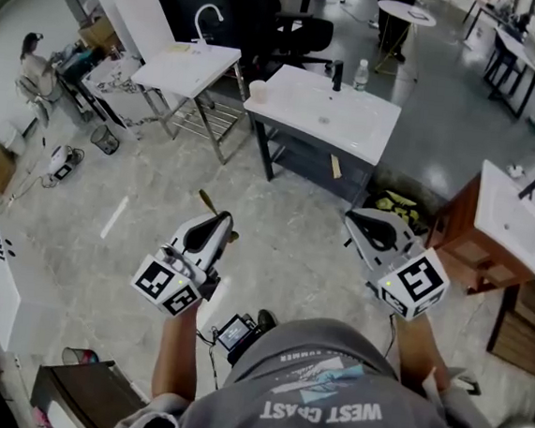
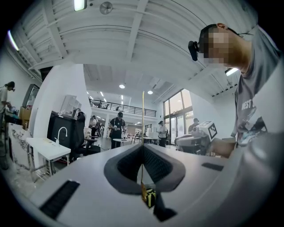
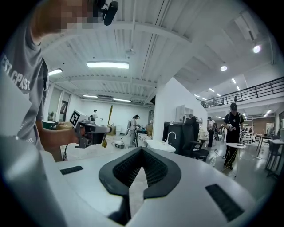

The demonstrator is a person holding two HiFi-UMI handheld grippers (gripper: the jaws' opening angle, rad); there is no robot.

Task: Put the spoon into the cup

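In the head view the left tool (image 1: 222,221) hides the middle of the spoon (image 1: 204,198). The cup (image 1: 257,90) on the white table (image 1: 363,125), upper centre, is too small to show its inside.

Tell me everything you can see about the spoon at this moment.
The spoon is slender and golden-brown, perhaps wood or brass-coloured metal. The left gripper has its jaws shut on it, partway along. It stands nearly upright in the air: the long handle rises above the jaws, the small bowl hangs just below. Nothing else touches it.
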